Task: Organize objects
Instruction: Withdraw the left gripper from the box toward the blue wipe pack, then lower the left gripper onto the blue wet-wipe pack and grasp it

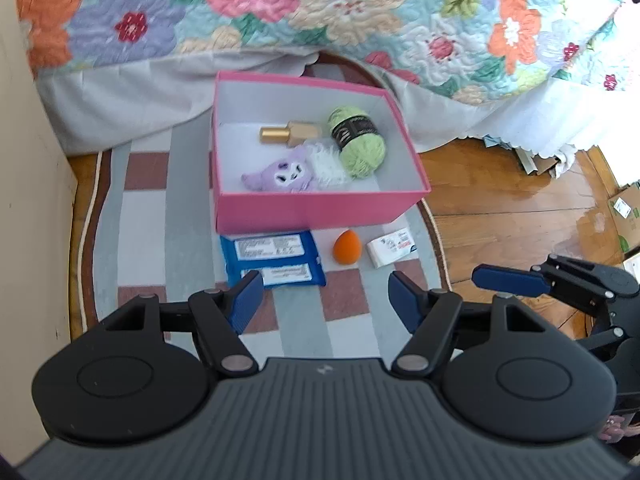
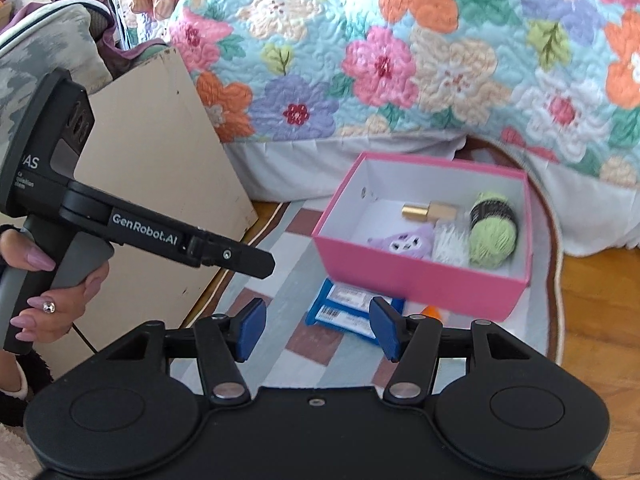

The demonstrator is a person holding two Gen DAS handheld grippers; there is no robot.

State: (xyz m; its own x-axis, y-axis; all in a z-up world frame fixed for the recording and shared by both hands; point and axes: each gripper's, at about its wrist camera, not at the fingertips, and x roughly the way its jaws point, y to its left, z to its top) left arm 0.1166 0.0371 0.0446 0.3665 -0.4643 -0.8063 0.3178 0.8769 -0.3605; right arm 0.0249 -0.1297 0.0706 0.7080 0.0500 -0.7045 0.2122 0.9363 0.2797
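Three items are left outside the pink box [image 1: 320, 208], just before its near wall: blue wipes pack [image 1: 274, 258], orange sponge [image 1: 347, 247], white packet [image 1: 392, 248].
Both the left hand-held gripper [image 1: 322, 300] and the right hand-held gripper [image 2: 316, 328] are held wide and empty; a descent onto one item is judged next.

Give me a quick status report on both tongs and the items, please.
Left tongs and right tongs open, empty. Wipes pack, orange sponge, tissue pack on rug outside pink box. Nothing in the way.

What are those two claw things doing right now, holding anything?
Left gripper: open, holding nothing, above the blue wipes pack.
Right gripper: open, holding nothing, short of the pink box.
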